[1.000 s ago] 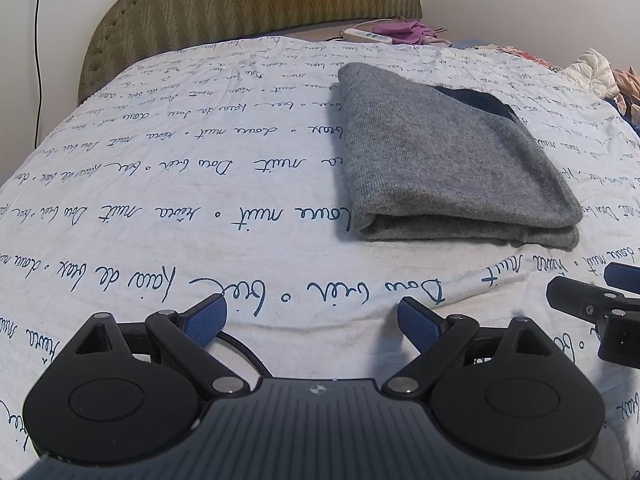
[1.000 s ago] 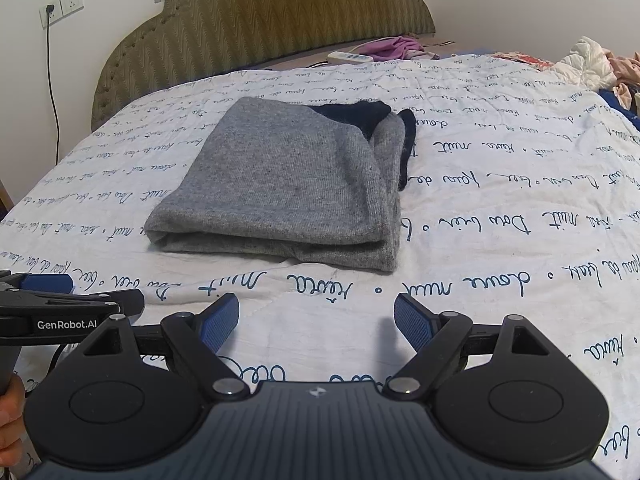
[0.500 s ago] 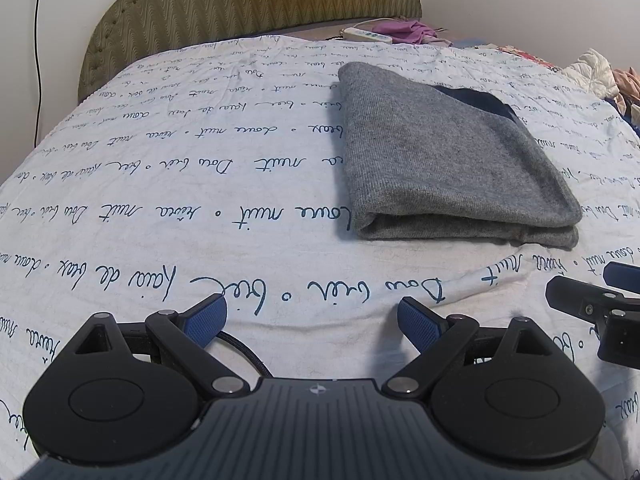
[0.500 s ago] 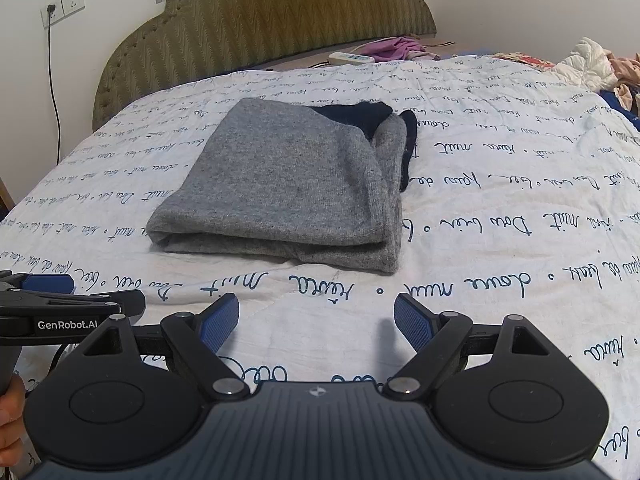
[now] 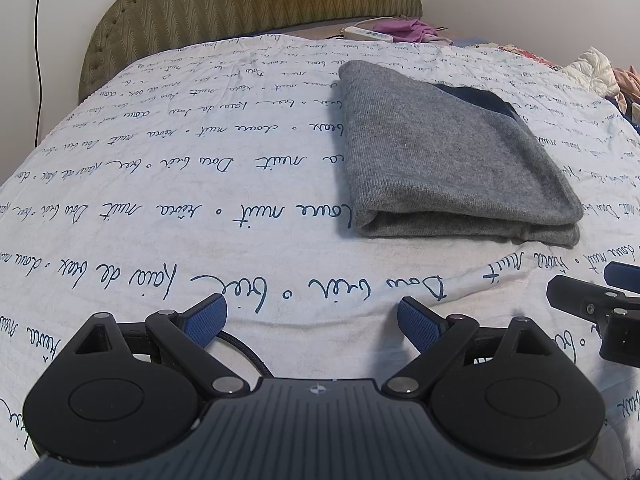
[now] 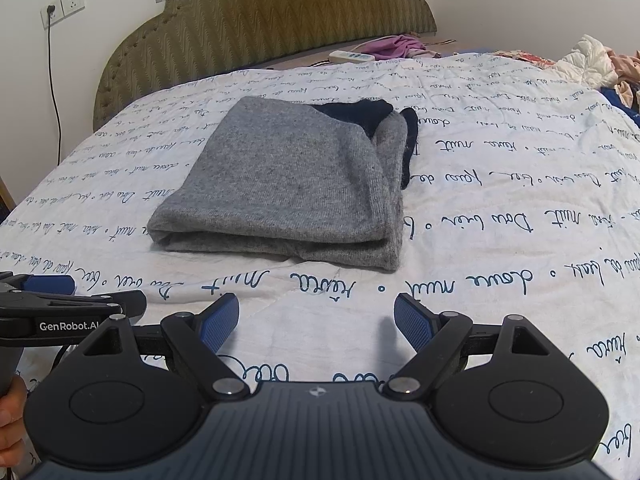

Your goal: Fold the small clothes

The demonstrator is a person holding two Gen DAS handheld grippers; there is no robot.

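Note:
A grey knit garment [image 5: 448, 160] [image 6: 296, 188] lies folded flat on the bed, with a dark navy part [image 6: 360, 114] showing at its far right corner. My left gripper [image 5: 312, 320] hovers open over bare sheet, in front of and left of the garment, nothing between its blue pads. My right gripper [image 6: 316, 322] stands open too, just short of the garment's near folded edge and empty. Each gripper shows at the edge of the other's view, at the right [image 5: 600, 300] and at the left [image 6: 68, 300].
The bed wears a white sheet [image 5: 160, 184] printed with blue script. An olive padded headboard [image 6: 260, 20] stands behind. A white power strip [image 6: 352, 56] and purple cloth [image 6: 400, 45] lie at the bed's head. Loose clothes [image 6: 592, 64] are heaped at the far right. A hand [image 6: 12, 420] shows at lower left.

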